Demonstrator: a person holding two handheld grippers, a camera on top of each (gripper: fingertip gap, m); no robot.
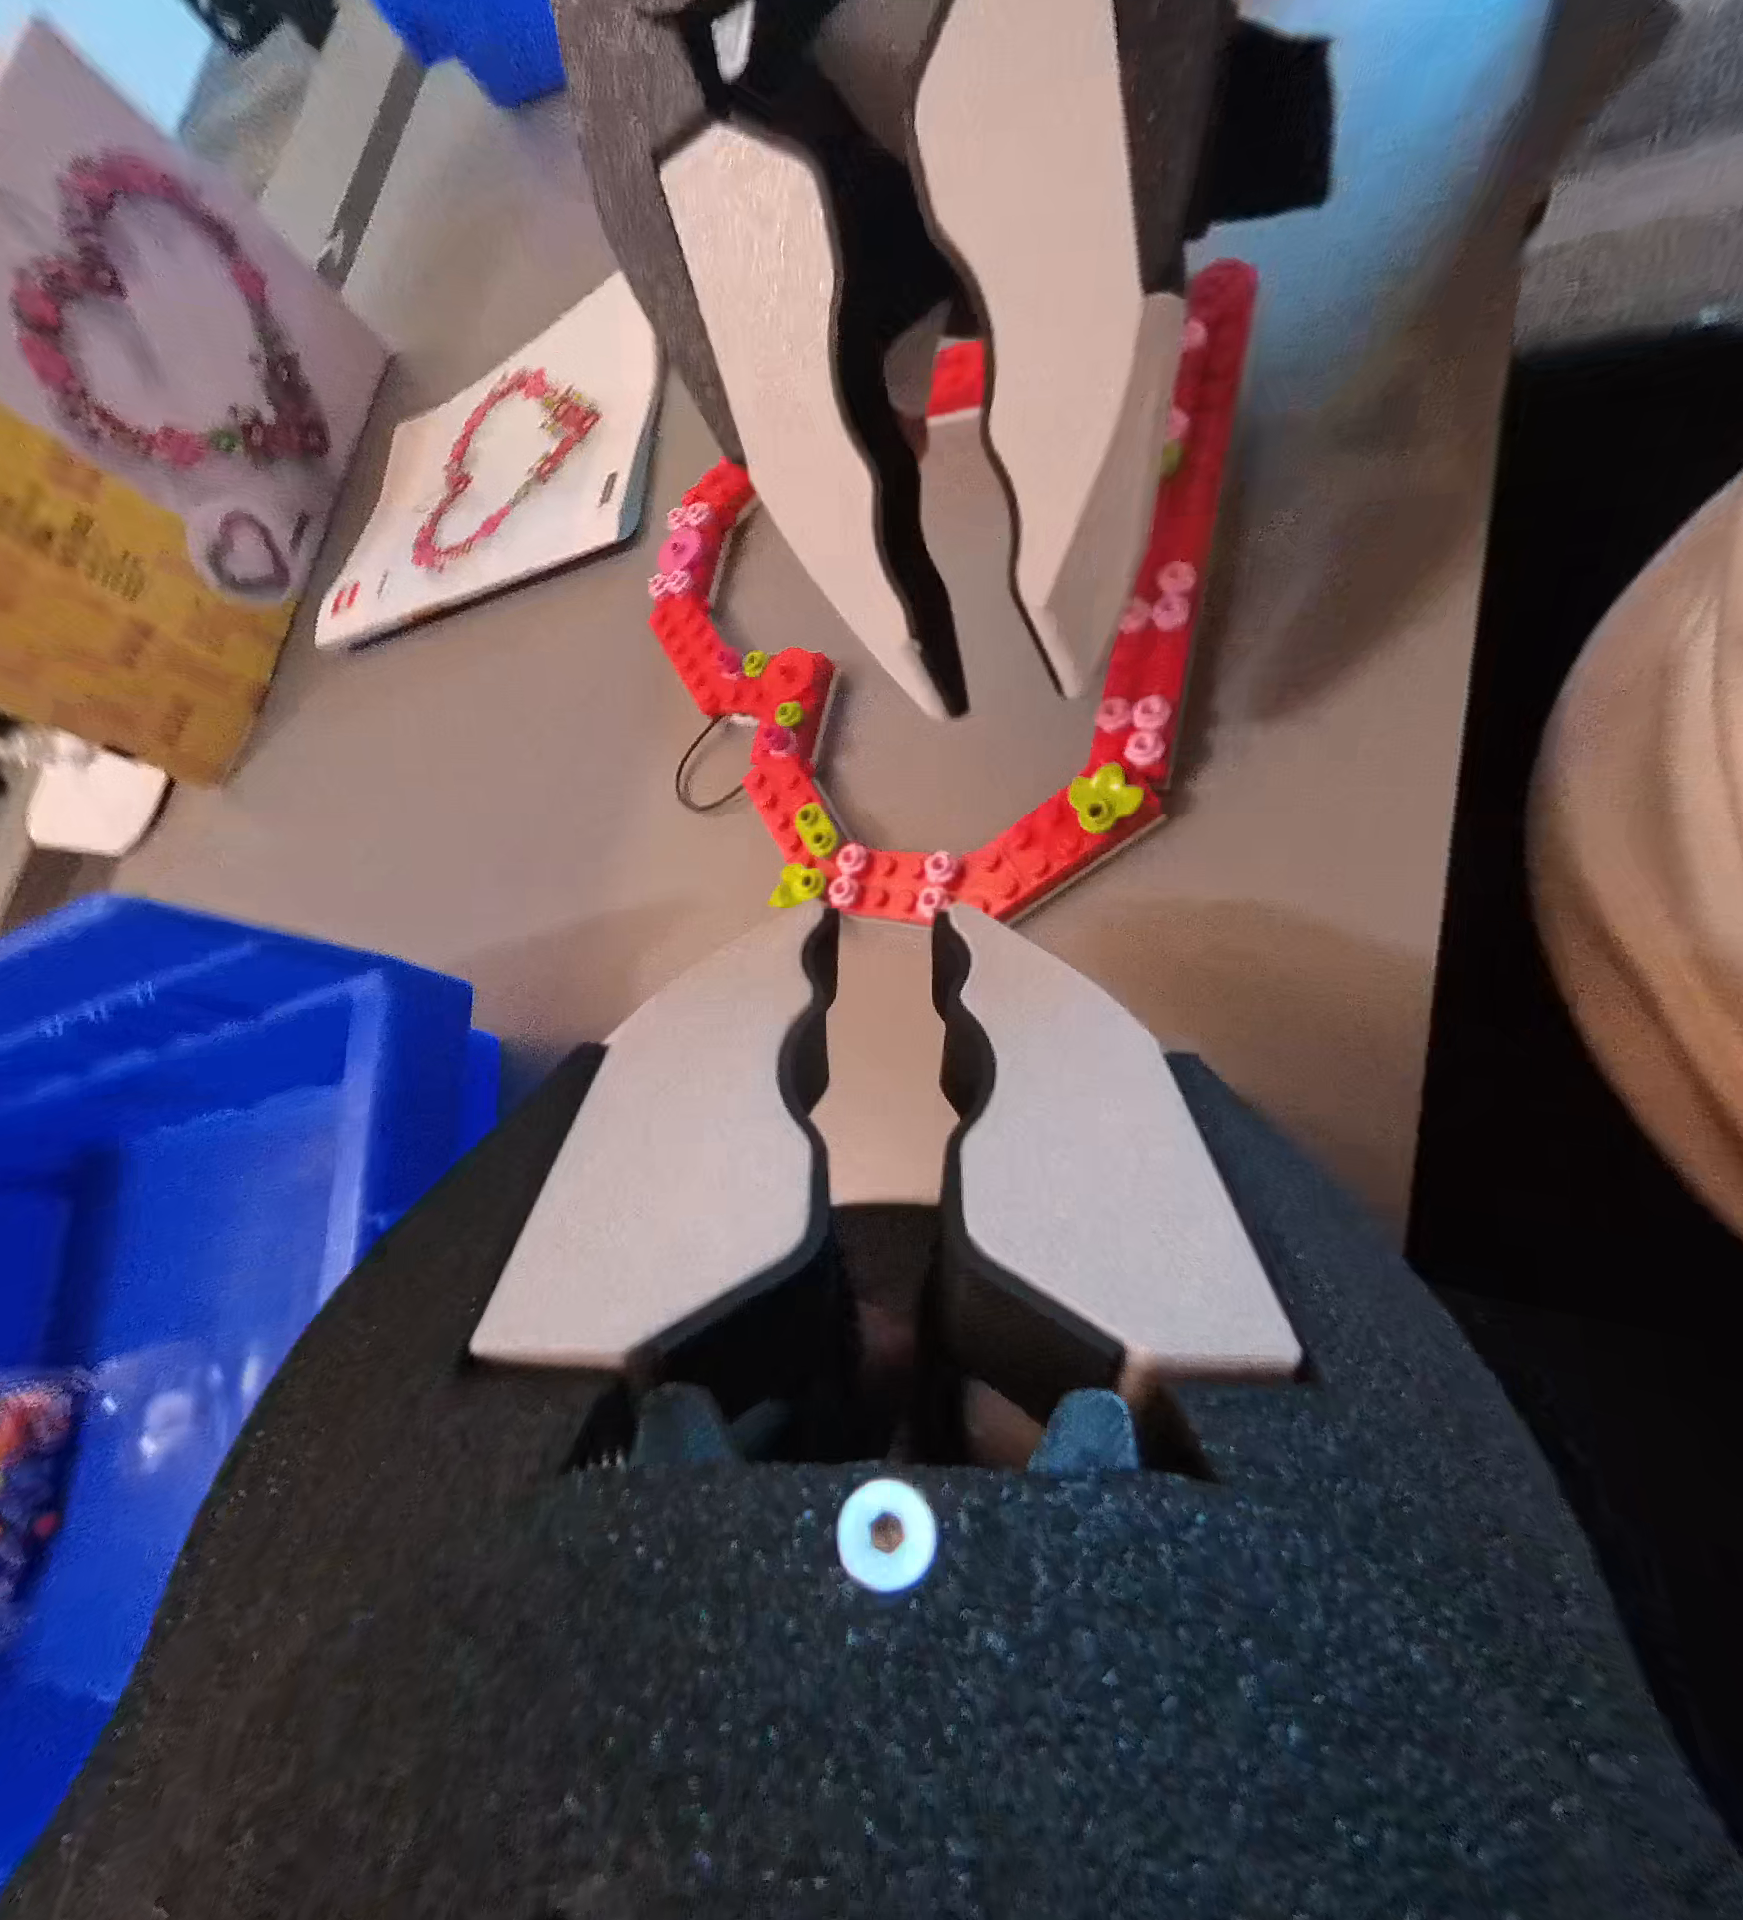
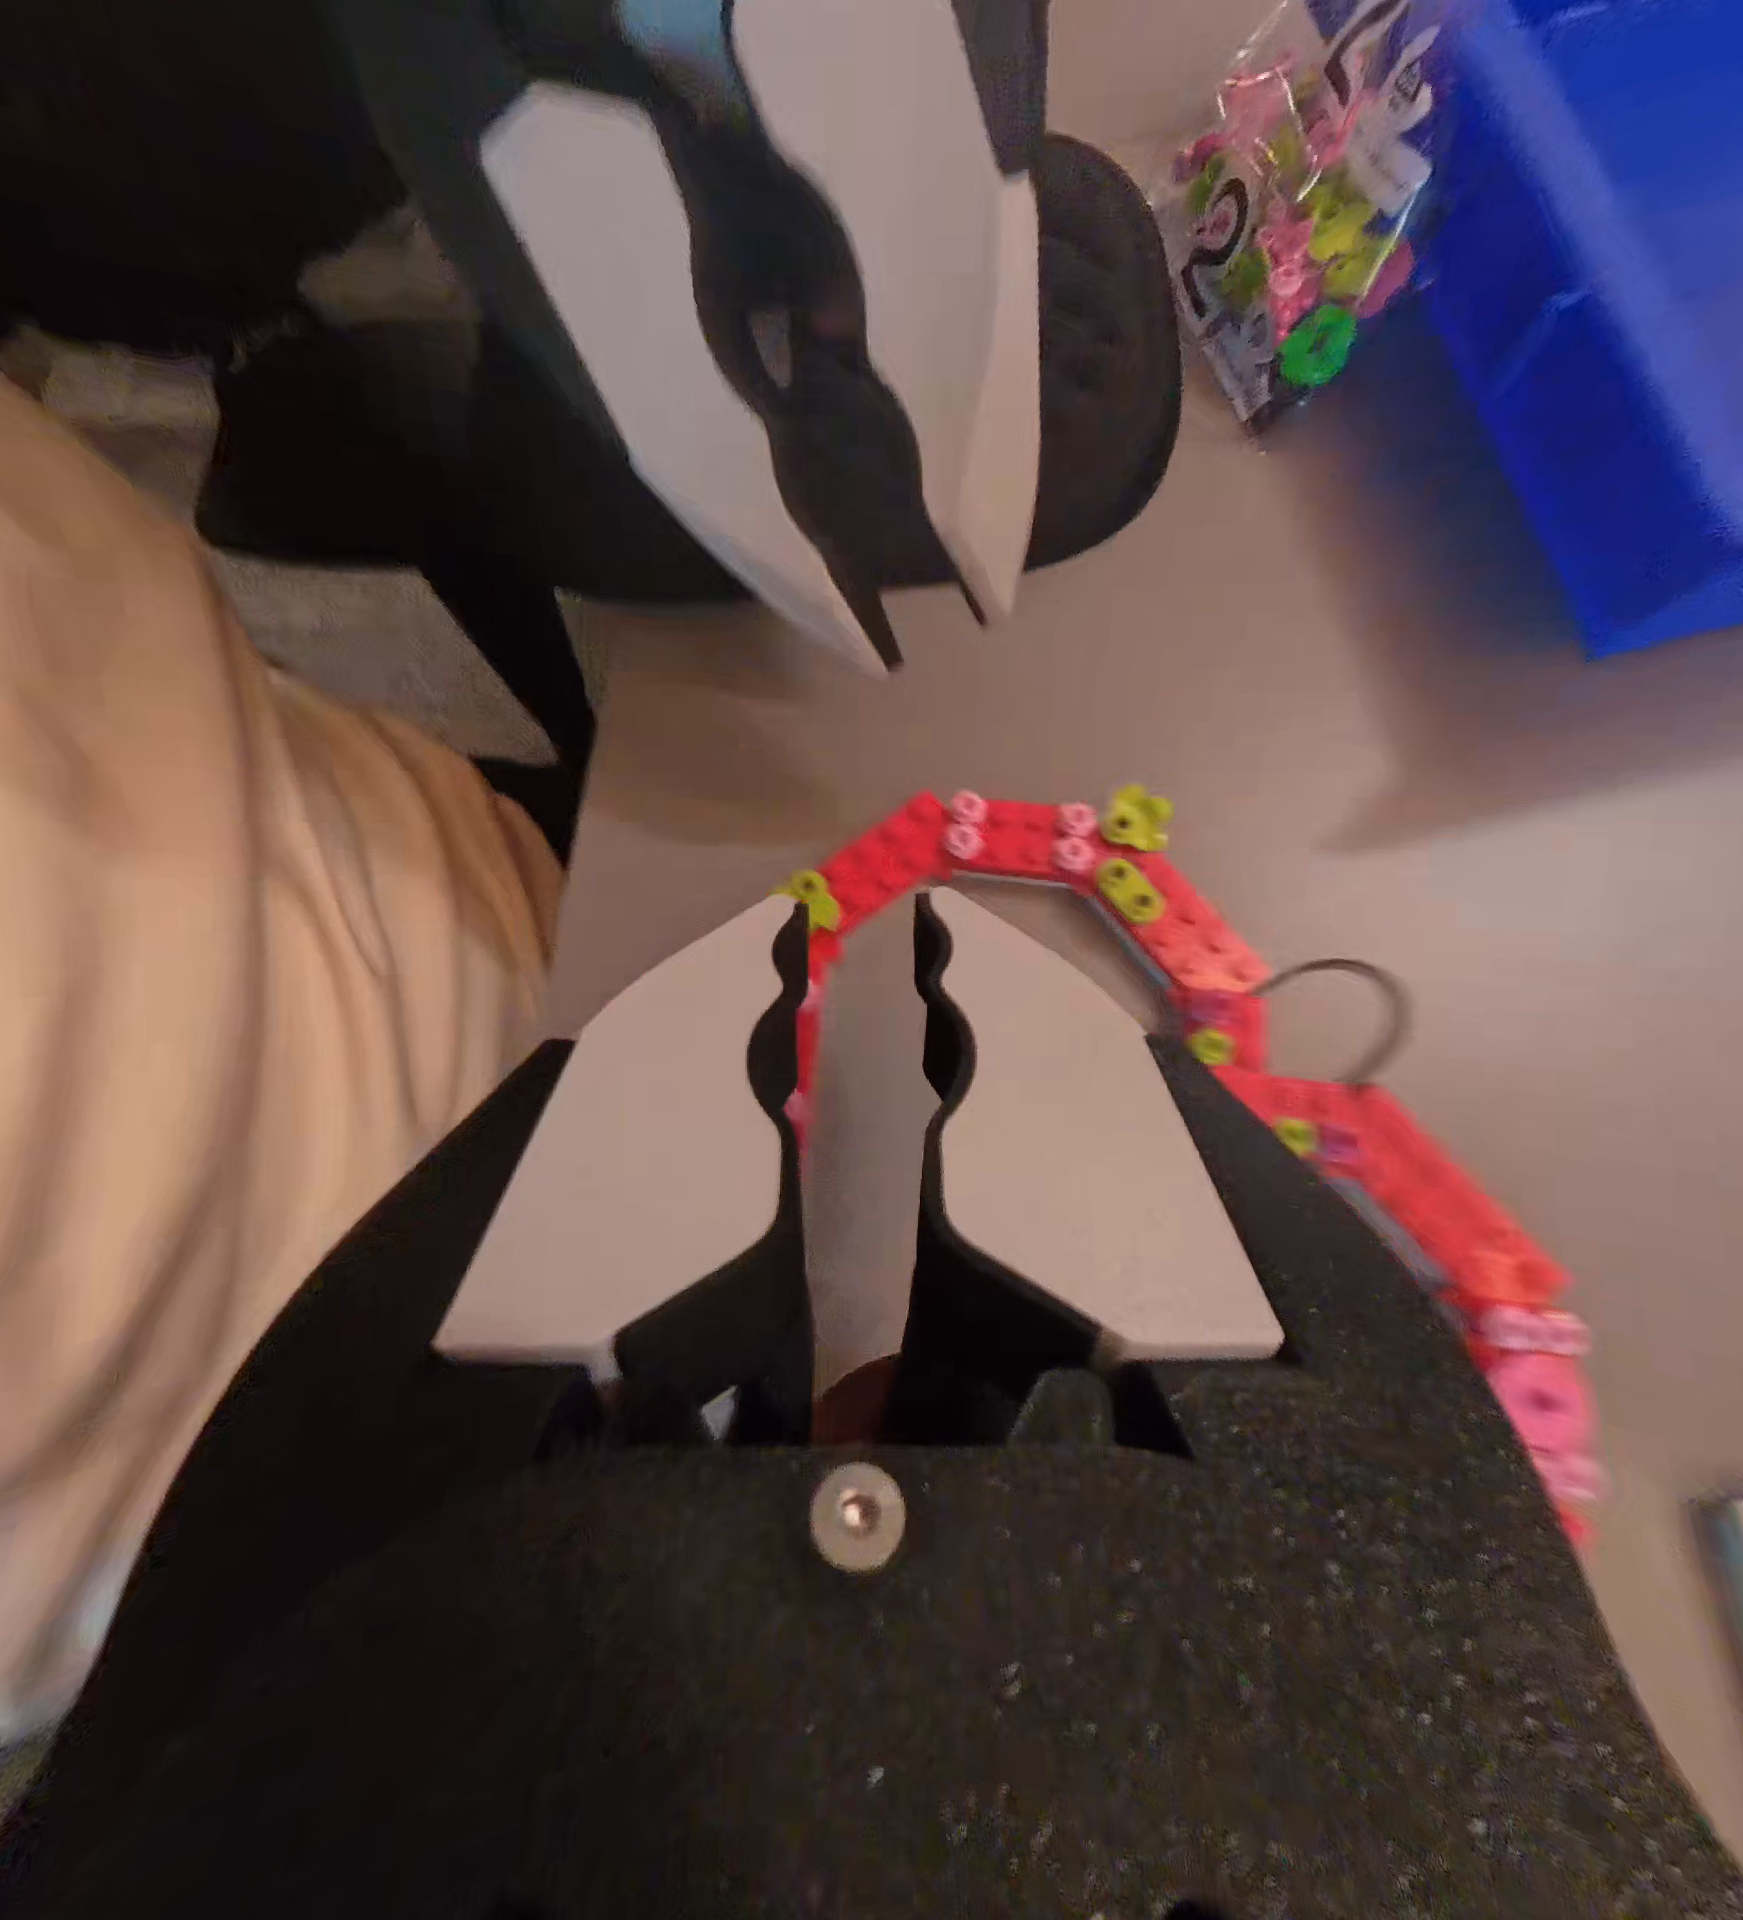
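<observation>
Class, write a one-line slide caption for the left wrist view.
Left claw open at the tip of a red brick heart; right claw open above it, blue bin beside.

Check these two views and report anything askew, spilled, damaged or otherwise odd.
Nothing looks spilled or broken. The red brick-built heart frame with pink and lime studs lies flat on the beige table. Both the left tongs and right tongs are open and hold nothing. Motion blur hides fine detail.
</observation>
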